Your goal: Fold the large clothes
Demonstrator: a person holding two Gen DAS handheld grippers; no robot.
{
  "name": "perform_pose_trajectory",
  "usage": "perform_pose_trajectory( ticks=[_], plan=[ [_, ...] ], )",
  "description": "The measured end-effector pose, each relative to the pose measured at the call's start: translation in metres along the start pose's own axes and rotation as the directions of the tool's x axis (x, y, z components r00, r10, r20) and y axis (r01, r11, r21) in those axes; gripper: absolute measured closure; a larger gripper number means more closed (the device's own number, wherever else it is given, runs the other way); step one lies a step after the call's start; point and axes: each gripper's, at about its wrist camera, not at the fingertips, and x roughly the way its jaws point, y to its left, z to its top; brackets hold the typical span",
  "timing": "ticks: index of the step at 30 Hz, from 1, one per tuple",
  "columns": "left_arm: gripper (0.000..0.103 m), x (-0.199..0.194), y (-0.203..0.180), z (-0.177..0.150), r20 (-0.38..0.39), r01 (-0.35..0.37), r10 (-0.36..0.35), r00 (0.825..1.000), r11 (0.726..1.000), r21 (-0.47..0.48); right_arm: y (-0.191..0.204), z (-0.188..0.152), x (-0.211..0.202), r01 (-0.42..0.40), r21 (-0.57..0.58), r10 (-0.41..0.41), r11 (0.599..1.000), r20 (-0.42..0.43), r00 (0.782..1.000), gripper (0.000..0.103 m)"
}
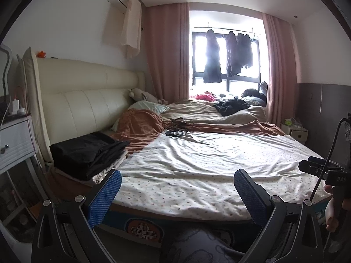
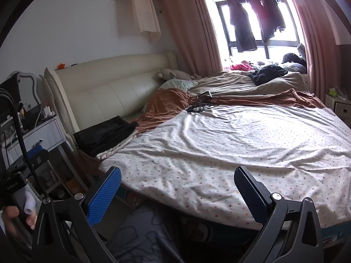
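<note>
A white sheet with small coloured dots [image 1: 208,164] lies spread over the near part of the bed; it also shows in the right wrist view [image 2: 241,149]. A folded black garment [image 1: 87,153] sits in a stack at the left by the headboard, also seen in the right wrist view [image 2: 107,135]. A crumpled black garment [image 1: 232,106] lies far back on the bed [image 2: 267,73]. My left gripper [image 1: 177,195] is open and empty at the bed's near edge. My right gripper [image 2: 177,194] is open and empty there too.
A cream padded headboard [image 1: 87,107] is at the left. A white bedside table [image 1: 15,140] stands beside it. An orange-brown blanket [image 1: 142,129] and beige duvet [image 1: 197,111] lie further back. Dark cables [image 1: 177,129] lie mid-bed. Clothes hang at the window [image 1: 228,54].
</note>
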Motion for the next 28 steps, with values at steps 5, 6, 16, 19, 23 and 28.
perform_pose_trajectory(
  ticks=[5,6,16,19,23,28],
  plan=[
    [0.000,-0.001,0.001,0.000,0.002,-0.006,0.006,1.000,1.000,-0.007,0.001,0.000,0.000,0.000,0.002,0.000,1.000,-0.003,1.000,0.000],
    [0.000,-0.001,0.002,0.000,0.002,-0.007,0.007,1.000,1.000,-0.009,0.000,0.000,0.000,-0.002,0.003,0.002,1.000,-0.004,1.000,0.000],
    [0.000,0.001,0.003,-0.001,0.003,-0.023,0.023,1.000,0.999,-0.023,-0.007,0.003,-0.003,-0.012,0.004,0.012,1.000,-0.004,1.000,0.000],
    [0.000,0.000,0.004,-0.001,-0.002,-0.022,0.022,1.000,0.999,-0.027,-0.010,0.002,-0.001,-0.011,0.006,0.011,1.000,-0.012,1.000,0.000],
    [0.000,-0.001,0.007,-0.002,-0.001,-0.018,0.018,1.000,0.999,-0.036,-0.010,0.002,0.000,-0.008,0.003,0.008,1.000,-0.013,1.000,0.000],
    [0.000,-0.001,0.009,-0.002,0.003,-0.021,0.022,1.000,0.999,-0.039,-0.011,0.001,0.000,-0.005,0.001,0.005,1.000,-0.010,1.000,0.000]
  ],
)
